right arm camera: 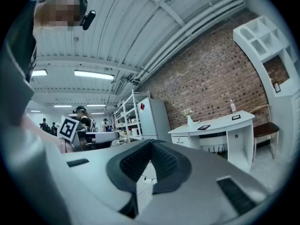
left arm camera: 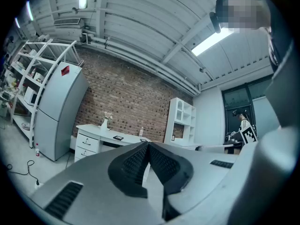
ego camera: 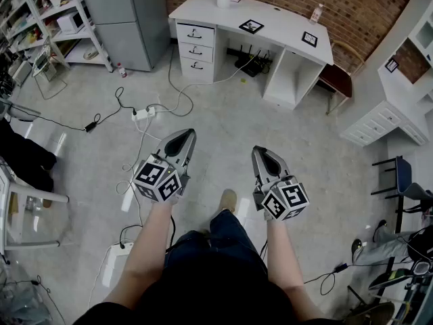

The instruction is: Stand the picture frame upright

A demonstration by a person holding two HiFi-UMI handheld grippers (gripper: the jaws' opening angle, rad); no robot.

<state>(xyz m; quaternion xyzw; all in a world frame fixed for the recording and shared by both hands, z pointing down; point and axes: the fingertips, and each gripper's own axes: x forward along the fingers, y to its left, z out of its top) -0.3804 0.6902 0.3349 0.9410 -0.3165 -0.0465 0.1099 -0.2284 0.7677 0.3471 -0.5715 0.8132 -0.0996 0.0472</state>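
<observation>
White desk (ego camera: pixel 284 29) carries picture frame (ego camera: pixel 251 26), flat; left tool (ego camera: pixel 187 135), right tool (ego camera: pixel 260 152) closed, empty, far off.

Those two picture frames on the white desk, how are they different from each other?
The middle frame lies near the centre of the desk; the right frame lies toward its right end. The middle frame looks larger and wider; the right frame looks smaller and squarer. Both have dark edges and lie flat, neither upright yet.
</observation>
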